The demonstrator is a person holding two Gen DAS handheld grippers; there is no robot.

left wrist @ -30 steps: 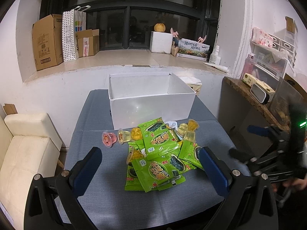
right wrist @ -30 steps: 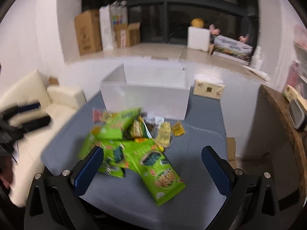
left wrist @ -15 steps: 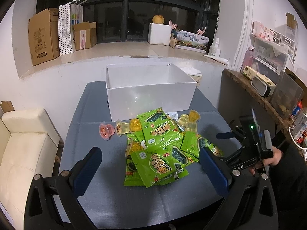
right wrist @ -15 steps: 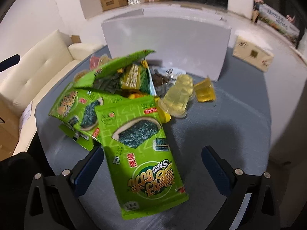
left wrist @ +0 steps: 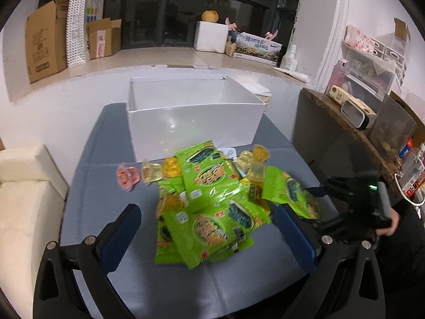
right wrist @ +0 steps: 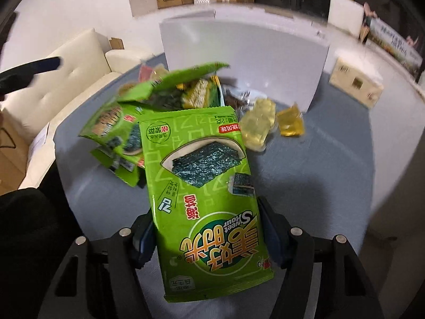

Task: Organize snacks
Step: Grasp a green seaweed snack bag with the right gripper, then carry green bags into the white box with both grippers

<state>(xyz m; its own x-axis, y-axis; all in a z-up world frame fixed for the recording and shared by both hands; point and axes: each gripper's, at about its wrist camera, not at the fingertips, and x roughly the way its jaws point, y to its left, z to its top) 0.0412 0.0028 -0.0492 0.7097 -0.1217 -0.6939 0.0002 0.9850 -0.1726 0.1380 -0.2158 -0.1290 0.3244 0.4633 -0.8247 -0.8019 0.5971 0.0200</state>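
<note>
A pile of green seaweed snack packets (left wrist: pixel 212 207) and several jelly cups (left wrist: pixel 162 171) lies on the grey table (left wrist: pixel 101 175) in front of an open white box (left wrist: pixel 194 122). My right gripper (right wrist: pixel 207 235) is shut on the nearest green seaweed packet (right wrist: pixel 204 175), its fingers pressing on both long edges. That gripper also shows at the right of the left wrist view (left wrist: pixel 342 204). My left gripper (left wrist: pixel 209 234) is open and empty, hovering over the near side of the pile. The white box (right wrist: pixel 244 61) stands behind the pile in the right wrist view.
A cream sofa (left wrist: pixel 24 207) stands left of the table. A dark wooden shelf (left wrist: pixel 342 127) with small items stands to the right. A window ledge (left wrist: pixel 148 58) with cardboard boxes runs behind. A small tan box (right wrist: pixel 356 82) lies beyond the table.
My right gripper has moved in onto the nearest green packet and closed on it. My left gripper has moved forward, closer to the pile.
</note>
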